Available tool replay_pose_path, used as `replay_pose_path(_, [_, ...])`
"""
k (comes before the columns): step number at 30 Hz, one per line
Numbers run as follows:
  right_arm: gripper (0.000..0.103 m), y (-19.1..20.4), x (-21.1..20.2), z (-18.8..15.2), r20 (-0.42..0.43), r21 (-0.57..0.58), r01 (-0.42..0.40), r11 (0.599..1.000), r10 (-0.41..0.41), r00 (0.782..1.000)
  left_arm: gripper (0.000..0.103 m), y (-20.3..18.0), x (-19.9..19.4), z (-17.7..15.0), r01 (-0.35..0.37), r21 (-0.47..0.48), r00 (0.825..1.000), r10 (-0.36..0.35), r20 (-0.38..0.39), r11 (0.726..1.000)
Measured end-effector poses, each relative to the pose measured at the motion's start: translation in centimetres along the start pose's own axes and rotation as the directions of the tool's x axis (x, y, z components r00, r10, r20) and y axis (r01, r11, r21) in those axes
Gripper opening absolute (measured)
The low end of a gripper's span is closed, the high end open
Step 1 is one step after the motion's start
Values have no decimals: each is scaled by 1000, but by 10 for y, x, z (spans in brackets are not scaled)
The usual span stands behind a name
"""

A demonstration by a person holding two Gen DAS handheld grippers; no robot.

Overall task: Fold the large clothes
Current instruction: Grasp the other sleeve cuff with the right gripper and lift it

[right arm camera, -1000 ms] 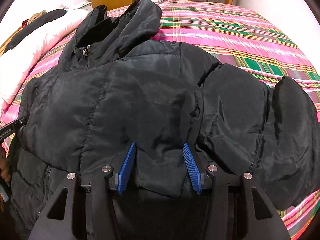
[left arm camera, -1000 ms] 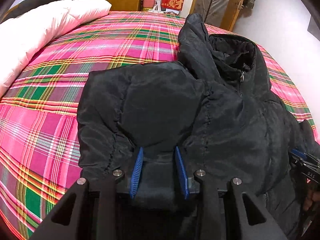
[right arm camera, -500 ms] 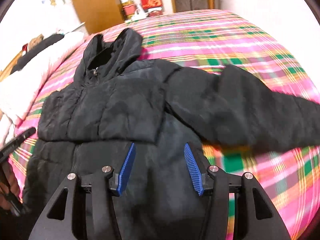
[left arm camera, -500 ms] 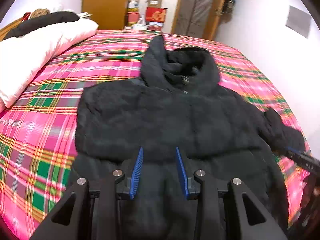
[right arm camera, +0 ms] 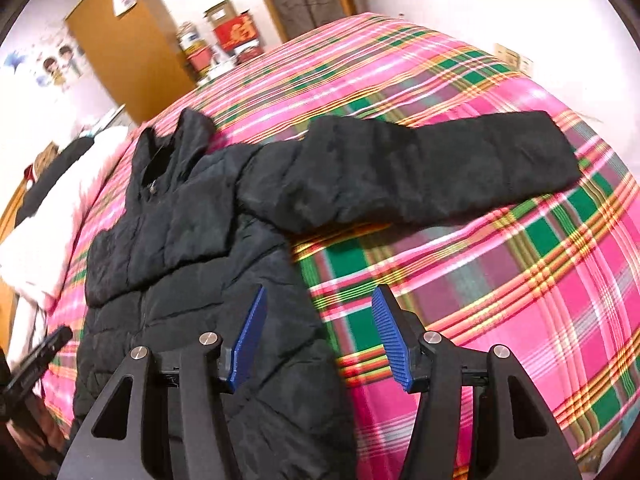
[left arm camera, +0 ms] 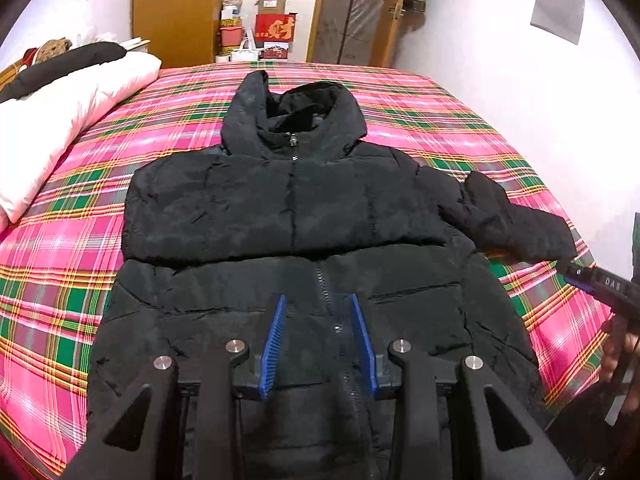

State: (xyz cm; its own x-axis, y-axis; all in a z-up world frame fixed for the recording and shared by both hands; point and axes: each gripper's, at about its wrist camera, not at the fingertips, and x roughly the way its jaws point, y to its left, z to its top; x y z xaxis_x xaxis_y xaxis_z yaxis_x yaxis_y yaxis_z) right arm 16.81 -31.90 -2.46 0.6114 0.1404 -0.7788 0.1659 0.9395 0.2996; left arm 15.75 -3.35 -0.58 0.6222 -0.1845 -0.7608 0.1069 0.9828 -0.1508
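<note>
Two open tools, left tool [left arm camera: 318, 334], right tool [right arm camera: 318, 330], above black jacket [left arm camera: 288, 208]

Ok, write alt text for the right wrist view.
A black hooded puffer jacket lies zipped, front up, on a pink and green plaid bedspread, one sleeve stretched out sideways across the bed. The open right gripper hovers over the jacket's edge, holding nothing; a white duvet lies at far left.

1. The black puffer jacket [right arm camera: 192, 240] lies flat on the plaid bedspread [right arm camera: 500, 280].
2. Its one sleeve [right arm camera: 440, 172] stretches out sideways over the bedspread.
3. The right gripper [right arm camera: 318, 330] has its blue fingers apart, above the jacket's edge, holding nothing.
</note>
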Motion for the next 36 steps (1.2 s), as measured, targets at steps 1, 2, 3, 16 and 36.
replay_pose_path(1, [55, -6, 0, 3, 1, 16, 0, 1000, 0, 1000, 35, -2, 1, 1, 0, 5, 1000, 0, 0, 1000])
replay_pose_path(2, [55, -12, 1, 6, 1, 32, 3, 999, -3, 1000, 35, -4, 3, 3, 0, 9, 1000, 0, 0, 1000])
replay_pose_path(3, [56, -19, 2, 9, 2, 43, 6, 999, -6, 1000, 35, -5, 5, 5, -2, 16, 1000, 2, -2, 1000])
replay_pose_path(16, [60, -149, 64, 55, -52, 410, 90, 908, -75, 996, 35, 3, 54, 31, -39, 75, 999, 41, -17, 996])
replay_pose_path(36, [8, -195, 71, 80, 56, 513, 97, 853, -145, 988, 35, 59, 110, 42, -82, -12, 996, 81, -35, 997])
